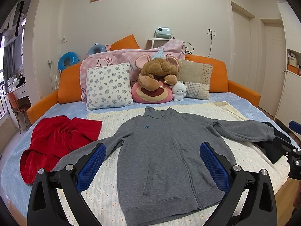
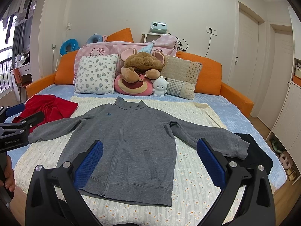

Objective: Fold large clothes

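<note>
We judge fold not yet begun; grey zip jacket [image 2: 131, 141] lies flat, front up, sleeves spread, on cream blanket [image 2: 191, 188] over bed; next move, we reckon: take sleeve cuff [image 2: 239, 148], carry across chest; left gripper [image 1: 152, 167] wide open, touching nothing; right gripper [image 2: 150, 165] likewise spread, empty, above hem.

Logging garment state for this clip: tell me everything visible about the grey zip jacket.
The grey zip jacket looks like heathered fleece, with a stand collar, full front zipper closed, small teal chest logo, slit pockets, ribbed hem and cuffs. It lies flat, front up, sleeves spread, on the cream daisy-print blanket. One cuff overlaps a black garment. Nothing grips it.
</note>
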Available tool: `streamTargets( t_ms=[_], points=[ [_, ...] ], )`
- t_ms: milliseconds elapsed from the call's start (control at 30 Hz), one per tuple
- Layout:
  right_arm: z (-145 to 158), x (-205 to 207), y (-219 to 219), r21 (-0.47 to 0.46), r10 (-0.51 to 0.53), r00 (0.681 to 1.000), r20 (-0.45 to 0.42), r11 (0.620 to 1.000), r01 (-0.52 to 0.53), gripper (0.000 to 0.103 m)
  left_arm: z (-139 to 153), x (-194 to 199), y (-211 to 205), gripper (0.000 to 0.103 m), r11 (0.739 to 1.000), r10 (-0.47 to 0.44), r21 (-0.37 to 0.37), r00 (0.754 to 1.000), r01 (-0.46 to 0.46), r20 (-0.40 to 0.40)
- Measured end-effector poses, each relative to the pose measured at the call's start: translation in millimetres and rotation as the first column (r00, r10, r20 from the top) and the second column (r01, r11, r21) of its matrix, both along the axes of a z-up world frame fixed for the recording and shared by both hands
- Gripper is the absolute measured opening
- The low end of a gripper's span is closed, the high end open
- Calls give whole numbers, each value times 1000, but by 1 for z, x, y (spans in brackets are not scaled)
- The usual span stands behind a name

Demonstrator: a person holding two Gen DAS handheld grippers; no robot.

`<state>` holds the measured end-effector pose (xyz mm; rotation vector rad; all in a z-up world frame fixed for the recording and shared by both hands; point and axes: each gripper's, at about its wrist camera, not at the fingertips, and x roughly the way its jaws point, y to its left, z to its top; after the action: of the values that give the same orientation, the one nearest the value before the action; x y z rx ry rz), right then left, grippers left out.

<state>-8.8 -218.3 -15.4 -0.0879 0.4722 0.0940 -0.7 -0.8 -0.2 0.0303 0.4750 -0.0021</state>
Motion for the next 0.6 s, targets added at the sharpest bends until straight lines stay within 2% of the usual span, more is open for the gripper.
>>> streamTargets(
  t_ms=[400,433,600],
  points=[
    [-2,1,0,-3,2,1000,-1,1000,-2,99,-1,0,1,101,1000,0,-5,1000,0,-3],
    [-2,1,0,-4,2,1000,-2,1000,-2,99,-10,3,9,101,1000,3,-10,1000,-3,-5],
    [-3,2,0,-9,1,1000,-4,1000,-1,99,-11,4,10,101,1000,2,-7,1000,-2,-4]
  ],
)
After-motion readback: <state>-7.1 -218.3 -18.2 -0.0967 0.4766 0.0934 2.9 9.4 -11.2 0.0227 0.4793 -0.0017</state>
